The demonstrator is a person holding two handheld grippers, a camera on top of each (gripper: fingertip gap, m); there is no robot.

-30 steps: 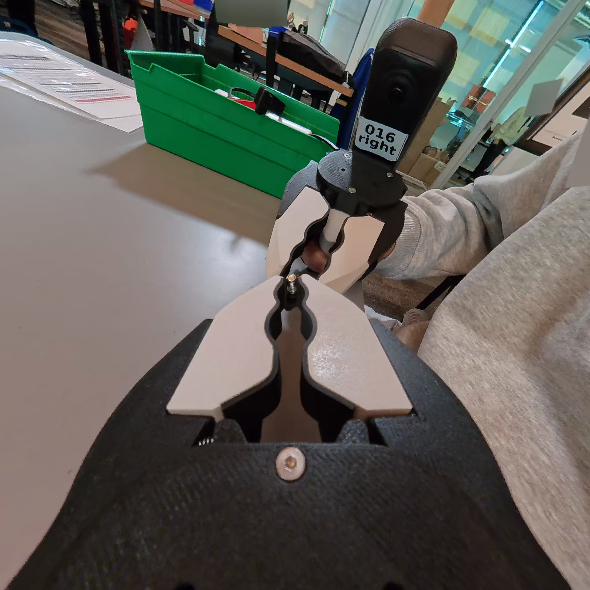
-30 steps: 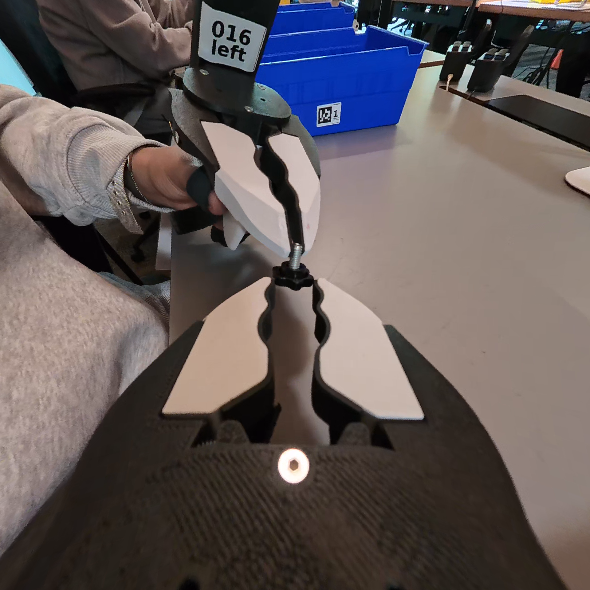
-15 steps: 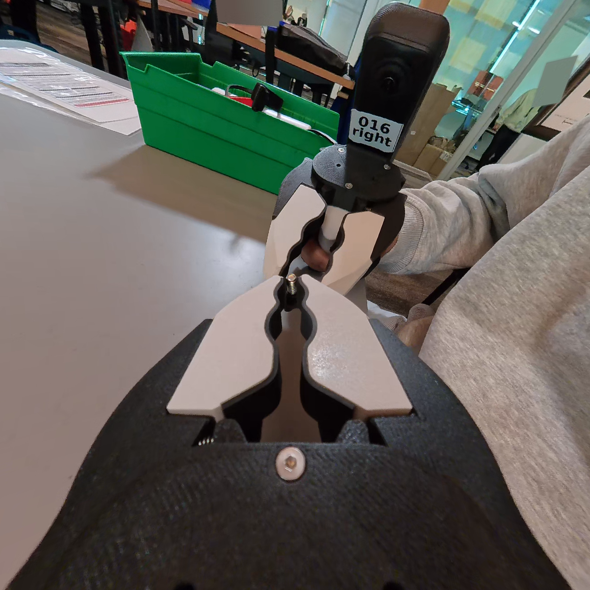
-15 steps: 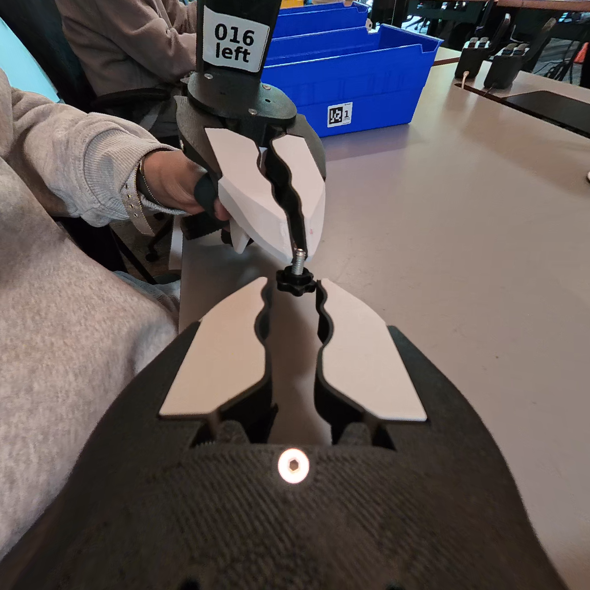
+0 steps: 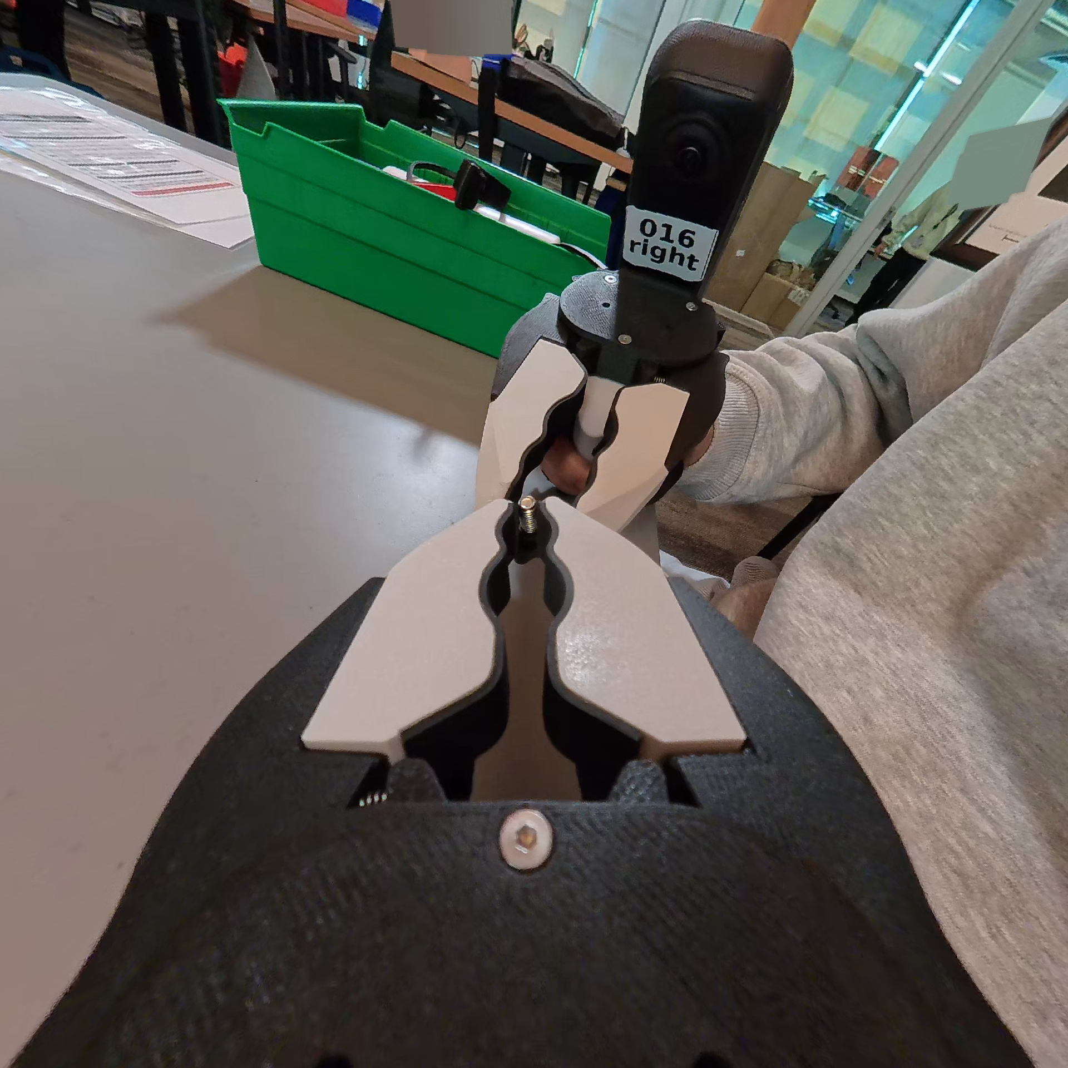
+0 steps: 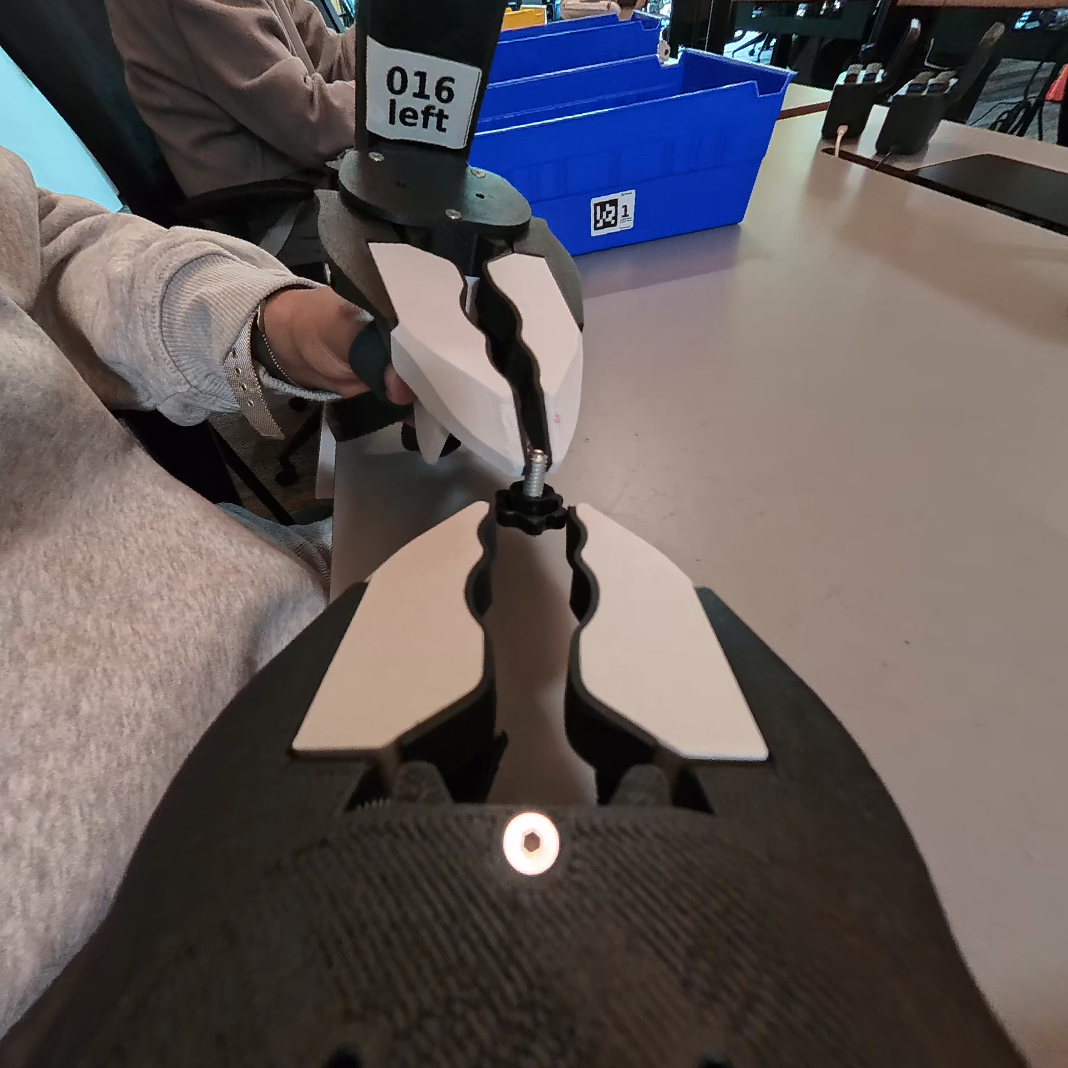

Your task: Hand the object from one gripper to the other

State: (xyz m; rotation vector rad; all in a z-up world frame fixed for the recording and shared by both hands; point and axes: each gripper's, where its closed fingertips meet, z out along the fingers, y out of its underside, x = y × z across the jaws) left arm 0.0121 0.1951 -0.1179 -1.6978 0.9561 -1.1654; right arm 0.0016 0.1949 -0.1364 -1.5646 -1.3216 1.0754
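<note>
The object is a knob screw [image 6: 530, 501] with a black star-shaped knob and a threaded metal stud. My left gripper [image 5: 526, 511] is shut on the stud; it also shows in the right wrist view [image 6: 534, 456], pointing down at the screw. My right gripper [image 6: 530, 514] has its fingertips closed against both sides of the black knob. In the left wrist view the right gripper [image 5: 534, 491] meets mine tip to tip, and only the stud [image 5: 526, 514] shows. Both hold the screw above the grey table [image 6: 838, 462].
A green bin [image 5: 399, 231] with items stands at the back in the left wrist view, beside a printed sheet [image 5: 121, 167]. A blue bin [image 6: 630, 144] stands behind the left gripper in the right wrist view. Grey-sleeved arms [image 6: 144, 312] hold both grippers near the table edge.
Both grippers have shifted slightly together, tips still meeting at the screw. The jaw widths and the screw's place between them look the same.
</note>
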